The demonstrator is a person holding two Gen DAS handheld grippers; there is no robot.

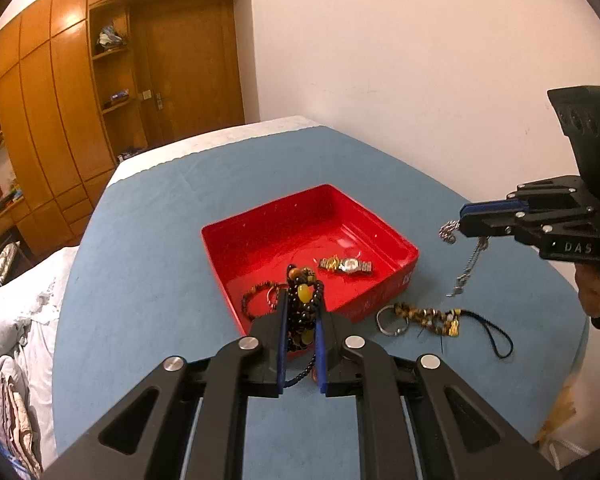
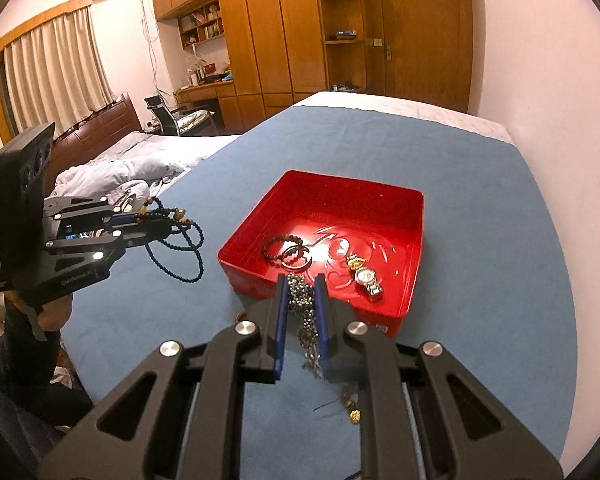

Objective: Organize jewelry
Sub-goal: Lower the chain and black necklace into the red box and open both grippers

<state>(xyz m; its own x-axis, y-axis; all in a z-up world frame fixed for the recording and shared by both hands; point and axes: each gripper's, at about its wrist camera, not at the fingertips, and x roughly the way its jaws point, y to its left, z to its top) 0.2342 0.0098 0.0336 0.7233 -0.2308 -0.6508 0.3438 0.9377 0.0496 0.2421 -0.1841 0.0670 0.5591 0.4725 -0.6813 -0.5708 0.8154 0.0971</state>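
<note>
A red tray (image 1: 228,252) (image 2: 412,216) sits on the blue tabletop and holds a gold-and-silver watch (image 1: 346,266) (image 2: 366,278), a brown bead bracelet (image 1: 256,298) (image 2: 274,248) and a ring (image 2: 296,258). My left gripper (image 1: 302,312) (image 2: 168,226) is shut on a dark bead necklace (image 1: 302,304) (image 2: 180,240) with amber beads, held in the air over the tray's near left side. My right gripper (image 2: 302,280) (image 1: 462,222) is shut on a silver chain (image 2: 304,312) (image 1: 470,260), which dangles above the table right of the tray.
On the cloth right of the tray lie a silver ring (image 1: 392,320) and a brown-and-gold beaded charm with a black cord (image 1: 440,320). A white wall runs behind the table. A bed (image 2: 132,164) and wooden wardrobes (image 2: 260,28) stand beyond the far left edge.
</note>
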